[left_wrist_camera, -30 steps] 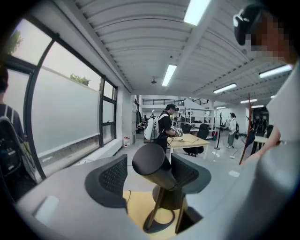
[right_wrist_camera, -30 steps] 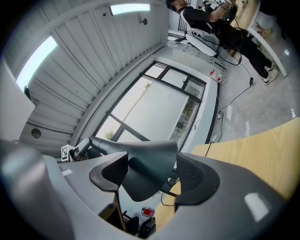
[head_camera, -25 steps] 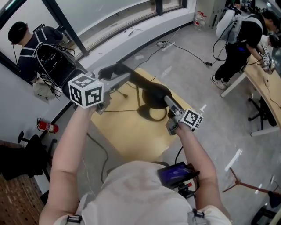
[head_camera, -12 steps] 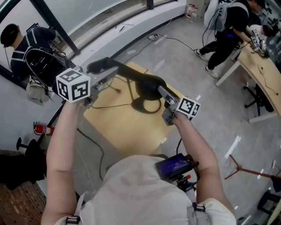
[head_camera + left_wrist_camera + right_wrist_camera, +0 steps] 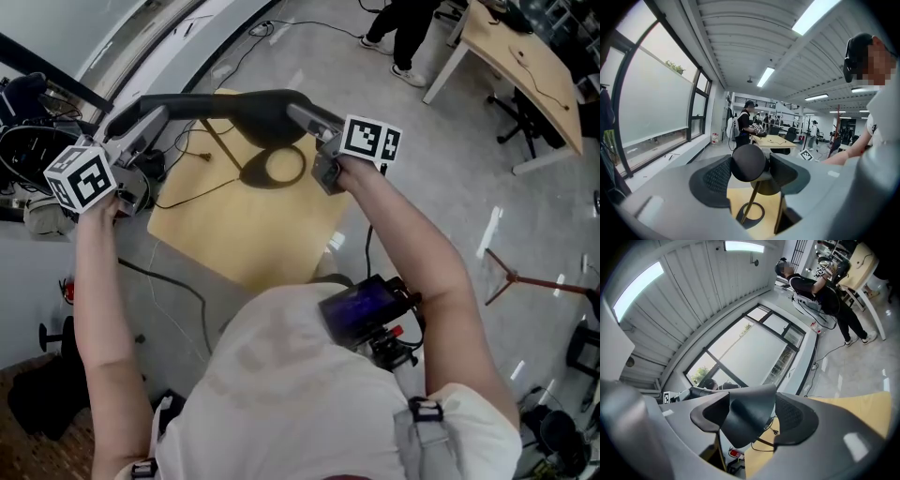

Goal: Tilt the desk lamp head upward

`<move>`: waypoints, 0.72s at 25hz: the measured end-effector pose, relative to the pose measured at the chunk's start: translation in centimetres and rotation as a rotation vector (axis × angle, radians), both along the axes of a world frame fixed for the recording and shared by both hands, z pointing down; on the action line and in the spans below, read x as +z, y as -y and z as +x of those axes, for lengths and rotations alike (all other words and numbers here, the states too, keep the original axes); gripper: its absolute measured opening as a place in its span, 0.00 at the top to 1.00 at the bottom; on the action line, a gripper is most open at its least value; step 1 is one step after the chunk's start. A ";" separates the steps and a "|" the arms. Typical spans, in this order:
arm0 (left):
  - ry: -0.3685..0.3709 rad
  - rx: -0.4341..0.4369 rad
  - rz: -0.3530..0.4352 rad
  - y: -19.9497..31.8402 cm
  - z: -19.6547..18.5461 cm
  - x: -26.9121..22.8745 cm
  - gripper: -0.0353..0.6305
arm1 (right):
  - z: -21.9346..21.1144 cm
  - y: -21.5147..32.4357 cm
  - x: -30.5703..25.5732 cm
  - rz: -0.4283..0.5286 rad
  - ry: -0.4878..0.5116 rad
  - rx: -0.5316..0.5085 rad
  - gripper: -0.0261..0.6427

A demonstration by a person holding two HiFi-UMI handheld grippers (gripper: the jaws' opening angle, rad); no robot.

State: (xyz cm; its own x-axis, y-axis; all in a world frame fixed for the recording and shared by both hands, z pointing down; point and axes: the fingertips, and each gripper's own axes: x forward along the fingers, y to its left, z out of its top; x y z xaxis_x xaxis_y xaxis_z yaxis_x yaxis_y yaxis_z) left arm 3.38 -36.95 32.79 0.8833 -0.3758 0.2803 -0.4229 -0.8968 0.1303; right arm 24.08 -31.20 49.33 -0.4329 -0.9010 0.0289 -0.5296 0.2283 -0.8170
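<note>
Left gripper (image 5: 141, 122) (image 5: 750, 171): clenched on the narrow, round end of the desk lamp head (image 5: 234, 105) (image 5: 747, 161). In my left gripper view that dark round end fills the gap, and both pads (image 5: 717, 177) lie against its sides.
Left jaw opening: moderate, set by the width of that end.
Right gripper (image 5: 305, 114) (image 5: 750, 420): grasping the other, wider end of the desk lamp head (image 5: 747, 423). The dark flared shell sits between the pads and meets them on both sides.
Right jaw opening: wide, spread across the broad end of the shell.
Desk lamp head, place: lifted clear of the table (image 5: 253, 234), running as one dark bar from my left gripper to my right gripper, above the table's far corner.
Lamp stem (image 5: 753, 199): a thin brass-coloured rod slanting from under the head down to the base.
Lamp base (image 5: 251, 172): a dark ring, flat on the yellow table, near its far right edge. Neither gripper touches it.
Contact: each gripper touches the lamp head only. The grippers are well apart from each other, one at each end of the head.
Head angle: from my head view the bar looks about level across the picture. I cannot tell its true tilt from these views.
Cable: a thin dark lead lies across the far left part of the table.
</note>
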 end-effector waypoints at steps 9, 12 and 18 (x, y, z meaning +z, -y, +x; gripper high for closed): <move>0.018 0.023 0.049 -0.1 0.5 0.2 0.55 | 2.2 0.9 -2.8 0.016 -0.028 0.025 0.50; 0.000 0.035 0.016 -0.5 0.3 1.1 0.55 | 2.5 -0.1 -3.0 0.002 -0.037 0.040 0.50; -0.012 0.061 -0.020 -0.1 -1.9 2.4 0.55 | 1.5 -0.1 -4.3 0.006 -0.117 0.068 0.50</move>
State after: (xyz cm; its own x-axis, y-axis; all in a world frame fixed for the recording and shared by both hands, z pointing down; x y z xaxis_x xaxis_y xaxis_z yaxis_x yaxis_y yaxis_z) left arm 1.46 -36.83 35.22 0.9077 -0.3157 0.2763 -0.3659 -0.9179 0.1535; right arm 25.60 -31.05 45.00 -0.3648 -0.9284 0.0705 -0.6359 0.1931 -0.7472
